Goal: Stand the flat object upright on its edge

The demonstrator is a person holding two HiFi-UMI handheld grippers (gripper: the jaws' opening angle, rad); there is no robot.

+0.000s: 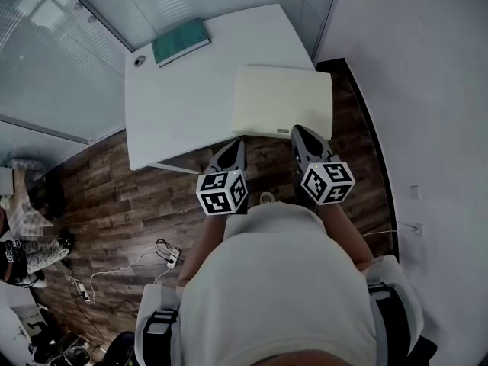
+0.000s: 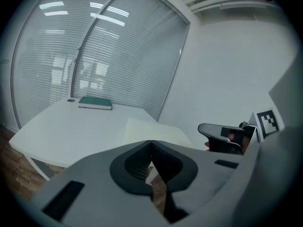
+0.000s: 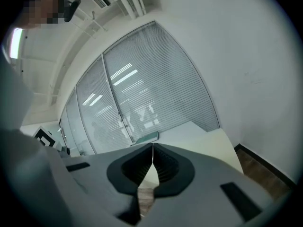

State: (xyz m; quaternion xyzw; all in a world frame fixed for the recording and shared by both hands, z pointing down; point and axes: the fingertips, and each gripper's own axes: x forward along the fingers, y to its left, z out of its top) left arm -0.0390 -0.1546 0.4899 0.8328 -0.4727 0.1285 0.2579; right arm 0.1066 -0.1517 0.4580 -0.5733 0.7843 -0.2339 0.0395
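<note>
A cream flat board (image 1: 282, 101) lies flat on the white table (image 1: 175, 120), at its near right corner, and also shows in the left gripper view (image 2: 151, 129) and the right gripper view (image 3: 213, 145). My left gripper (image 1: 232, 145) hovers just short of the table's near edge, left of the board, with its jaws shut and nothing between them (image 2: 151, 142). My right gripper (image 1: 299, 132) points at the board's near edge, also shut and empty (image 3: 152, 144). Neither gripper touches the board.
A green book (image 1: 181, 41) lies at the table's far end, beside a small round grommet (image 1: 139, 61). Glass partitions with blinds stand behind and left of the table, and a white wall runs along the right. Cables (image 1: 164, 254) lie on the wooden floor.
</note>
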